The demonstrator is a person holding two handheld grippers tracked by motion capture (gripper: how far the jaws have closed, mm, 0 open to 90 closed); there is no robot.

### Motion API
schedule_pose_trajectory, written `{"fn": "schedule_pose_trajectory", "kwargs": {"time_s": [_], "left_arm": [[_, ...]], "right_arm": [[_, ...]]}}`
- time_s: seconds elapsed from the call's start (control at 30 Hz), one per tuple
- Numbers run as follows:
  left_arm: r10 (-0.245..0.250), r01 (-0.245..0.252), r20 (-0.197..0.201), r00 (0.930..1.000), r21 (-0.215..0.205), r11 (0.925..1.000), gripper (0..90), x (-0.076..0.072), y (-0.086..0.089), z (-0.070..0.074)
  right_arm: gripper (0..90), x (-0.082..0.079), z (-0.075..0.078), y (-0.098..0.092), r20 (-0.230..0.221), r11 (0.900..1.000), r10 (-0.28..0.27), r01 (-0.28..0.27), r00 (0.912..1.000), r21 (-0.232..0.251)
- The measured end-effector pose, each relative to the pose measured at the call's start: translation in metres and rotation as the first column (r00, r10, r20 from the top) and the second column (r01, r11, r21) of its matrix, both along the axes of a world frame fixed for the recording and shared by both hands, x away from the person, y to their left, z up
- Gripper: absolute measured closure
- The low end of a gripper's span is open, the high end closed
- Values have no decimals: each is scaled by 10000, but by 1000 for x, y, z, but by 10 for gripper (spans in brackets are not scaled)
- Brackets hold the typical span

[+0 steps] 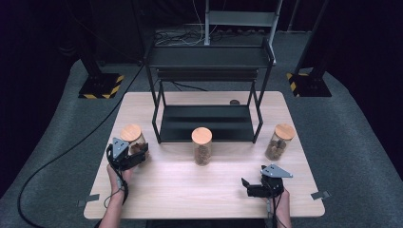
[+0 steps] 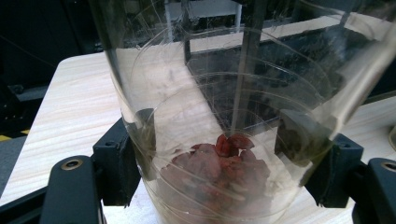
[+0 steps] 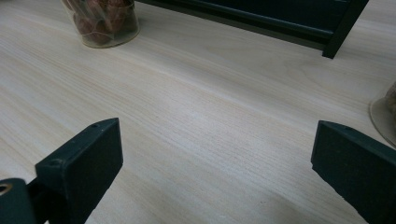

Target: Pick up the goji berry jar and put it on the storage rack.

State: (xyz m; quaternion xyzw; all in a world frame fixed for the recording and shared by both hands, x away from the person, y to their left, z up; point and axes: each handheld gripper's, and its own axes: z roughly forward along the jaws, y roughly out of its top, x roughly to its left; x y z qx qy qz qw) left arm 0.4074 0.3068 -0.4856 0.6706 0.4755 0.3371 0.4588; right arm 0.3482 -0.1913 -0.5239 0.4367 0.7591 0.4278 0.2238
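Three clear jars with wooden lids hold brown pieces. My left gripper (image 1: 138, 153) is shut on the left jar (image 1: 134, 137) low on its body. In the left gripper view its black pads (image 2: 119, 158) press both sides of the glass of that jar (image 2: 224, 93), with reddish-brown pieces at the bottom. The middle jar (image 1: 202, 145) stands before the black rack (image 1: 206, 118). The right jar (image 1: 279, 141) stands beside the rack's right leg. My right gripper (image 1: 247, 186) rests near the front right of the table, open, with bare wood between its jaws (image 3: 217, 158).
The two-tier black metal rack stands at the back centre of the wooden table (image 1: 204, 190). In the right gripper view the middle jar (image 3: 100, 21) is at the upper left and the rack's lower shelf (image 3: 261, 18) runs across the top. A black cable (image 1: 62, 156) trails off the left.
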Motion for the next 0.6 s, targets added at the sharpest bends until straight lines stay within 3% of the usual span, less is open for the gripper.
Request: {"fn": "schedule_pose_trajectory", "kwargs": {"time_s": [0.6], "left_arm": [[-302, 302, 25, 9995, 166, 9994, 246, 3, -8, 5]], "right_arm": [[13, -1, 0, 0, 84, 10000, -32, 31, 10000, 38]]}}
